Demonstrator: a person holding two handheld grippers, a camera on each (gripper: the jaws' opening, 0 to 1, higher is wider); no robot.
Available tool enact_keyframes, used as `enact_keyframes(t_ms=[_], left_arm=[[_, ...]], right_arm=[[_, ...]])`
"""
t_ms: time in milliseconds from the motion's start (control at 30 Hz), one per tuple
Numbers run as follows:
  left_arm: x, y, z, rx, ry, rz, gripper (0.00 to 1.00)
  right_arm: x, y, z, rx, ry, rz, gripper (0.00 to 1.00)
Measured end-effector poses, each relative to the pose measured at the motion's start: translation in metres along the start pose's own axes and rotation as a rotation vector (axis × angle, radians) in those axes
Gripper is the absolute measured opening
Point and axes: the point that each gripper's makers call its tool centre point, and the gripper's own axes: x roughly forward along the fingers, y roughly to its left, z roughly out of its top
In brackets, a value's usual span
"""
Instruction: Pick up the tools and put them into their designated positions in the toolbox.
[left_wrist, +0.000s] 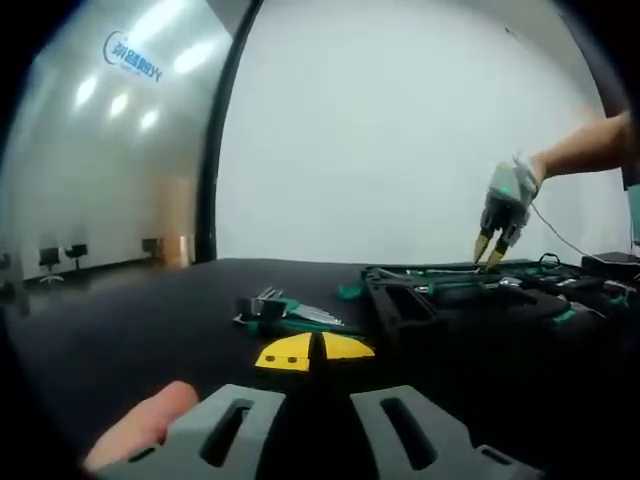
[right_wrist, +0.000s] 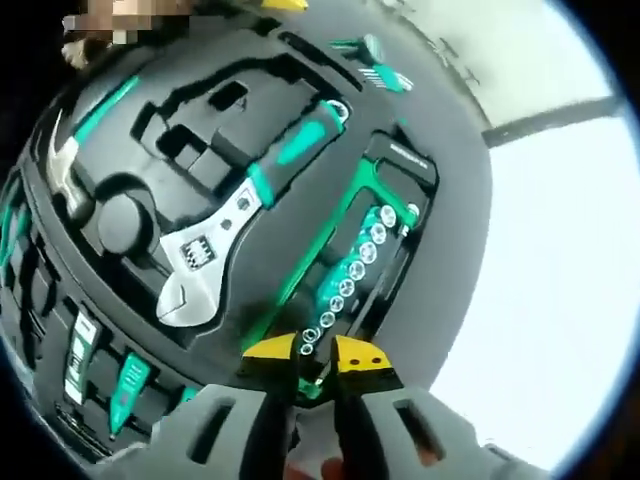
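We see the toolbox (left_wrist: 470, 300) lying open on the black table (left_wrist: 120, 320). In the left gripper view, our left gripper (left_wrist: 313, 352) hovers low over the table short of the toolbox, its yellow tips pressed together and pinching nothing. A set of hex keys (left_wrist: 290, 312) lies on the table just beside the toolbox. The right gripper (left_wrist: 495, 250) hangs over the toolbox's far edge. In the right gripper view, the right gripper (right_wrist: 318, 362) sits above the toolbox (right_wrist: 180, 130), tips slightly apart around the end of a thin green-handled tool; we cannot tell whether they grip it. A wrench (right_wrist: 235, 225) rests in its slot, sockets (right_wrist: 355, 270) in a row beside it.
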Motion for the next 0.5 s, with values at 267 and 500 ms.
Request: enact_keyframes(t_ms=[267,500], left_arm=[[0.0005,0.0004,0.0,0.001,0.0,0.0,0.05],[-0.0002,-0.0003,0.0001,0.002,-0.001,0.001,0.05]], right_arm=[[0.0039,0.0057,0.0013,-0.054,0.017,0.003,0.05],[-0.0021,0.0035,-0.0013,0.16,-0.011,0.106,0.05]])
